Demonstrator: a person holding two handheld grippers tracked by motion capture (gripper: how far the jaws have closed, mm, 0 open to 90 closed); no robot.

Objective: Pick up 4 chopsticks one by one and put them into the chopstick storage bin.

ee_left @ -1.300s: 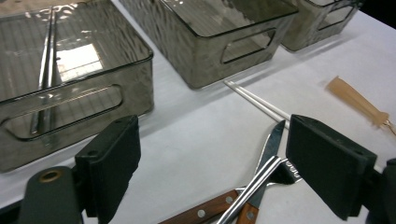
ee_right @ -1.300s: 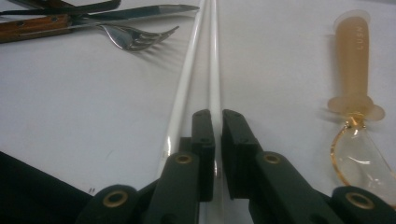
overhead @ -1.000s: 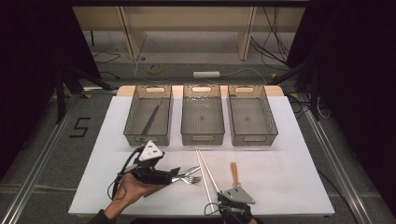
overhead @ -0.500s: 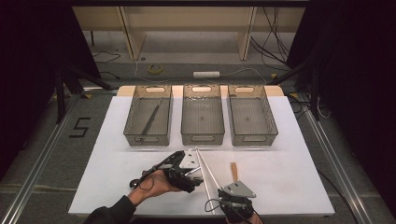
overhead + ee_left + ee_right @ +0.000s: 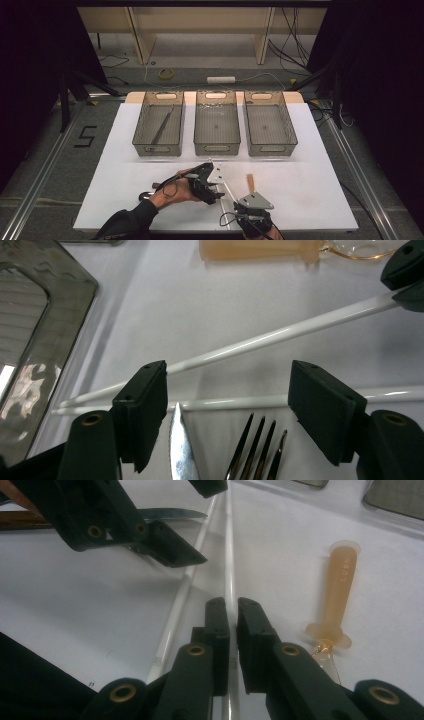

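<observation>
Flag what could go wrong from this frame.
The open left gripper straddles both a knife tip and a fork, so closing might catch both. The right gripper pinches one white chopstick beside its twin; lifting could drag the twin or hit the left gripper.

Lab recording bay | black curtains (image 5: 30, 75) either side | white table (image 5: 310, 200) on metal rails | loose cables, power strip (image 5: 221, 79) on floor | taped "5" marker (image 5: 85, 136)

Glossy white chopsticks (image 5: 260, 342), shiny metal fork (image 5: 255, 450)
</observation>
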